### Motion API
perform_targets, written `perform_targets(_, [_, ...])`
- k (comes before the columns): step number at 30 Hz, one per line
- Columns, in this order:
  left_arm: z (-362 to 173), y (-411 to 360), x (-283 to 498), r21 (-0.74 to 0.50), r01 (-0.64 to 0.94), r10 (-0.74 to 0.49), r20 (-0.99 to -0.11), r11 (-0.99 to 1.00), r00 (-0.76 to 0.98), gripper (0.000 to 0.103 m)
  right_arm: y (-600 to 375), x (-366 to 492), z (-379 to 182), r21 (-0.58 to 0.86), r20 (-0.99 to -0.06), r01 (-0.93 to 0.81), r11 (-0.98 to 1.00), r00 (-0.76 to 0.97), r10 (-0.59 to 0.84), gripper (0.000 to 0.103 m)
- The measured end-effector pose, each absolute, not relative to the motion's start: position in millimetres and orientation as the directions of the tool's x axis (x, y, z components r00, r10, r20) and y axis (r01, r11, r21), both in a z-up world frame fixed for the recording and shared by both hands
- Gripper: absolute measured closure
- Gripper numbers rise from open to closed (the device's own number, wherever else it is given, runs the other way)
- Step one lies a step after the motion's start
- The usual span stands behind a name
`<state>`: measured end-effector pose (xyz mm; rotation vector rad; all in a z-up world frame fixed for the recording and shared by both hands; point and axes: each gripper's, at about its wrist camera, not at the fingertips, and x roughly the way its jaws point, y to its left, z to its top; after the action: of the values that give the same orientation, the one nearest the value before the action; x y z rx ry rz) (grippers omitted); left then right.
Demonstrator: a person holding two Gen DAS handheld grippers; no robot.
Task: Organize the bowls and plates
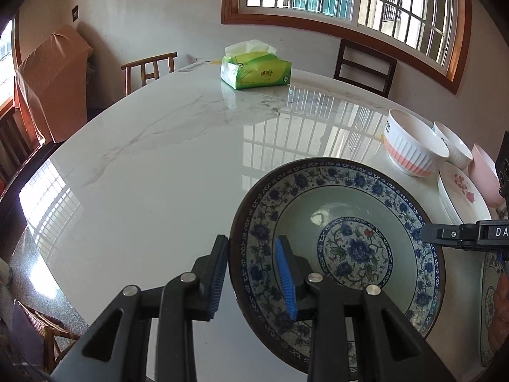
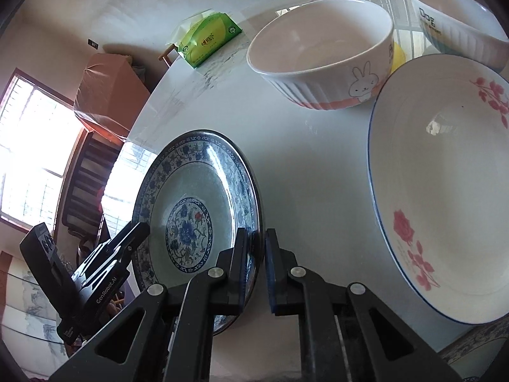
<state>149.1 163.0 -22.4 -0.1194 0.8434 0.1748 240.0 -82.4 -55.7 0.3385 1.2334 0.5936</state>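
Note:
A blue-and-white floral plate [image 1: 350, 222] sits on the white marble table [image 1: 159, 165]. My left gripper [image 1: 253, 273] straddles its left rim with a visible gap, one finger outside, one inside. My right gripper [image 2: 256, 267] is closed on the plate's [image 2: 197, 197] opposite rim; it also shows in the left wrist view [image 1: 426, 234]. A white plate with pink flowers [image 2: 445, 191] lies to the right. A rabbit bowl with a pink base [image 2: 321, 51] and a second ribbed white bowl [image 2: 461, 22] stand behind it.
A green tissue pack [image 1: 256, 71] stands at the table's far side. A pink bowl [image 1: 485, 172] sits at the right edge of the left wrist view. Wooden chairs [image 1: 149, 67] surround the table. Another patterned plate [image 1: 491, 302] lies at the near right.

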Motion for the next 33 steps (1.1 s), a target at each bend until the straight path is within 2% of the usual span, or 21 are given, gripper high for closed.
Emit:
perform_targets(9, [-17,173,146,-0.022,-0.239,0.151,-0.718,0.971,0.679,0.070,-70,239,-55,0.529,-0.785,-0.253,0.810,0.216,0.580,0.090])
perform_targets(10, [-16,173,144,-0.022,-0.243,0.155,-0.715,0.970,0.681,0.065,-71,238,-52,0.521,-0.786,-0.251,0.816,0.232,0.573,0.088])
perform_targets(13, [-10,171,136,-0.023,-0.256,0.169,-0.695,0.966,0.699,0.057,-83,232,-41,0.516,-0.771,-0.243,0.822,0.286,0.569,0.069])
perform_targets(17, [5,155,117,-0.011,-0.235,0.169,-0.661,0.972,0.731,0.057,-113,203,-18,0.514,-0.736,-0.249,0.821,0.363,0.571,0.068])
perform_targets(19, [13,141,107,-0.033,-0.181,0.115,-0.657,0.983,0.745,0.055,-138,177,-3,0.542,-0.701,-0.252,0.802,0.391,0.596,0.066])
perform_targets(23, [19,94,95,-0.096,-0.011,-0.058,-0.688,0.995,0.724,0.055,-204,115,21,0.531,-0.676,-0.224,0.818,0.470,0.567,0.051])
perform_targets(27, [16,31,89,-0.147,0.168,-0.222,-0.725,0.975,0.652,0.055,-277,51,36,0.436,-0.710,-0.130,0.891,0.559,0.429,0.049])
perform_targets(30, [8,-11,91,-0.167,0.246,-0.285,-0.756,0.955,0.589,0.055,-320,24,30,0.340,-0.758,-0.042,0.940,0.580,0.300,0.049])
perform_targets(33, [-4,-39,98,-0.188,0.277,-0.314,-0.786,0.942,0.533,0.055,-357,22,7,0.410,-0.764,0.033,0.912,0.559,0.323,0.049])
